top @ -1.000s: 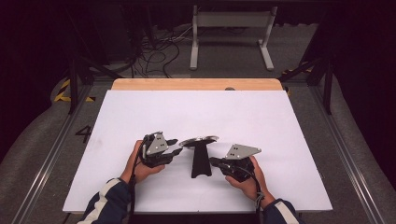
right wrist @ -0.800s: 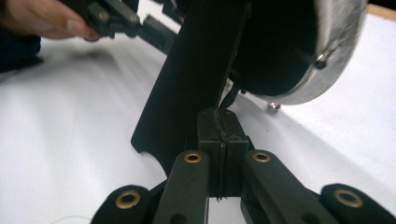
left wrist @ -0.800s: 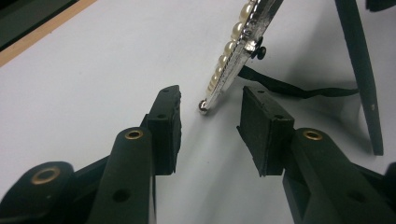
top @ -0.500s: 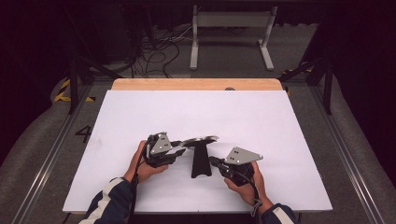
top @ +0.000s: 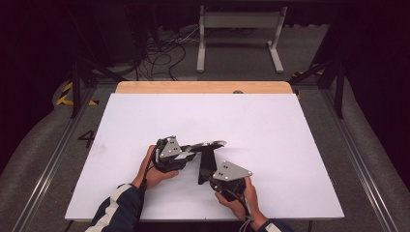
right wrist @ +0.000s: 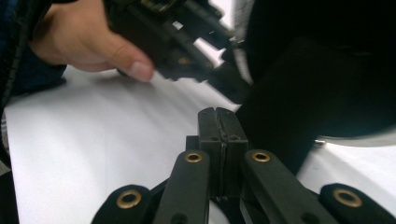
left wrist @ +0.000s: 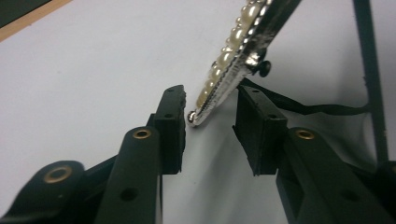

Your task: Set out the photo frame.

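Pearl-edged frame propped on black stand, middle of desk, nearer the front edge than the back.

Left gripper: jaws spread either side of the frame's lower corner. Corner tip close against 1 pad, the other pad just off the back. No pinch visible.

Right gripper: jaws pressed together, holding nothing, tips just beside the stand.

Risks:
- Thin, beaded, shiny rim held by 1 corner only. Likely to twist or slip out once squeezed or lifted.
- Uneven closing could push the frame sideways and tip it off its stand.
- Closed right tips so near the stand could knock the leg and fold it flat.
- 2 grippers crowded together. Collision possible.

Against 1 second ago: right gripper shifted leftward in the high view, in toward the stand and slightly nearer the front edge. Left gripper, frame and stand much where they were.
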